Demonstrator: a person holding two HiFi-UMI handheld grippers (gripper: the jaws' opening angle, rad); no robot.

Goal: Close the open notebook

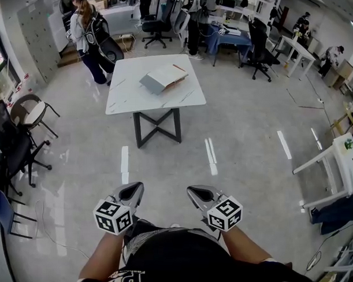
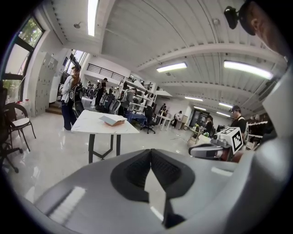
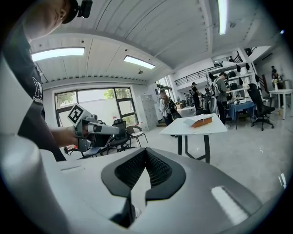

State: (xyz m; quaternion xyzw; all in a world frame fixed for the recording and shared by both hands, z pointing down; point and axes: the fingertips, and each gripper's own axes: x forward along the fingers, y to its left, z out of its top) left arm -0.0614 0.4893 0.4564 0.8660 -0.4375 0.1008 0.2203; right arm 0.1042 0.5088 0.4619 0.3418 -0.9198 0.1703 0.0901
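Observation:
The notebook (image 1: 164, 77) lies on a white table (image 1: 129, 95) several steps ahead of me, showing a grey cover over a tan edge. It also shows small in the left gripper view (image 2: 113, 119) and the right gripper view (image 3: 200, 121). My left gripper (image 1: 137, 187) and right gripper (image 1: 192, 190) hang close to my body over bare floor, far from the table. Both point toward it. In each gripper view the jaws meet at the tips with nothing between them, left (image 2: 150, 153) and right (image 3: 145, 153).
A person (image 1: 87, 36) stands beyond the table's far left corner. Black chairs (image 1: 23, 132) line the left wall. A white table (image 1: 343, 166) stands at the right, and desks with office chairs (image 1: 258, 45) fill the back. Pale floor lies between me and the table.

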